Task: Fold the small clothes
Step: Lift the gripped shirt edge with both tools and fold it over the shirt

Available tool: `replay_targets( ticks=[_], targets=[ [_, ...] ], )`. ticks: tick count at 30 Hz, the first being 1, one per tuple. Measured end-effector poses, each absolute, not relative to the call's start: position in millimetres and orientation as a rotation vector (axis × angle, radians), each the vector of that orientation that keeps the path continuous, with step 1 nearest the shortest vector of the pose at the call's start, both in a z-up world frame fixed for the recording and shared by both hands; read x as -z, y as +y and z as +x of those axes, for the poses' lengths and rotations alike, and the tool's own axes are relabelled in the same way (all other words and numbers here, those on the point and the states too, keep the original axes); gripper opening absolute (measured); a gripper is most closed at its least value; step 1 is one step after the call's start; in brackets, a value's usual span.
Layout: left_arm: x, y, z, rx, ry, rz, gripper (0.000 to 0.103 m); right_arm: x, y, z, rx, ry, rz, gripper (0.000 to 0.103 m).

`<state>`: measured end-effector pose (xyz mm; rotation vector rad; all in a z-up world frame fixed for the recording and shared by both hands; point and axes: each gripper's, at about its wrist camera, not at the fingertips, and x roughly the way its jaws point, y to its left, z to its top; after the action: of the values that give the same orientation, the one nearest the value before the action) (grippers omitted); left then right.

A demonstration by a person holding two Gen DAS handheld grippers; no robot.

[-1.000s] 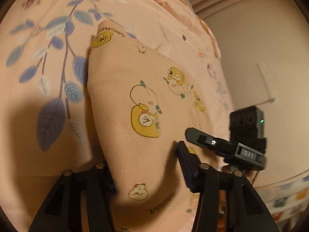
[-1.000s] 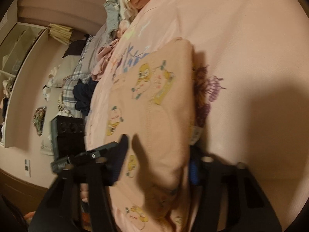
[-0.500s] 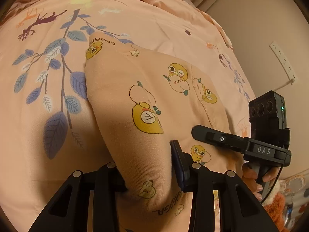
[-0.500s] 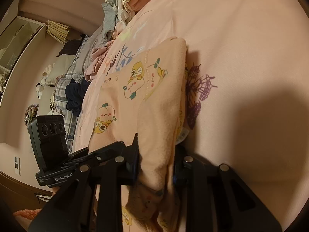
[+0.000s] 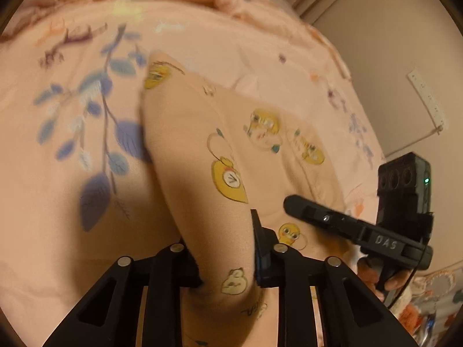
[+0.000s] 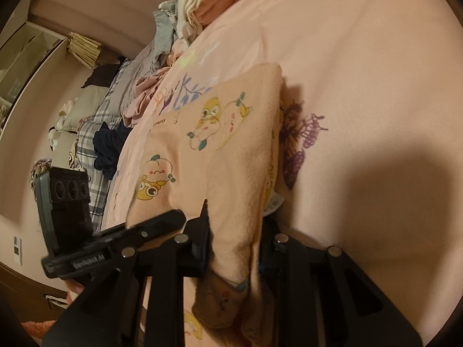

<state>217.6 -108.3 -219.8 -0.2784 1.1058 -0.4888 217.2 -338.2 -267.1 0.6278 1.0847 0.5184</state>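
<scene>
A fold of the peach cartoon-printed small garment (image 5: 202,156) is pinched by the left gripper (image 5: 225,263), just closed on it; its other edge is clamped by the right gripper (image 6: 234,245); it is spread on the pink floral bedspread (image 5: 58,231).

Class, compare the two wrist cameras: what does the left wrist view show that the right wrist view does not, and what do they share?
Only the left wrist view: blue leaf print on the bedspread, a white power strip on the wall, the right claw from outside.

Only the right wrist view: a heap of clothes, a plaid cloth, a shelf, a purple butterfly print, the left claw from outside.

Both: the peach cartoon-print garment on the pink bedspread, each view's own claw shut on it.
</scene>
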Motion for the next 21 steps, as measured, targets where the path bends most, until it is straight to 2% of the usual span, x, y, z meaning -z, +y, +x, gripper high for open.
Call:
replay_targets(
  ticks=[14,21],
  targets=[
    [66,-75,154,0.571,0.795,-0.262,0.022,107,-328,177,-0.645,0.764,0.531,0.023],
    [33,-40,144,0.558,0.736,-0.305,0.022,58,-290,173,-0.713,0.716,0.485,0.023]
  ],
)
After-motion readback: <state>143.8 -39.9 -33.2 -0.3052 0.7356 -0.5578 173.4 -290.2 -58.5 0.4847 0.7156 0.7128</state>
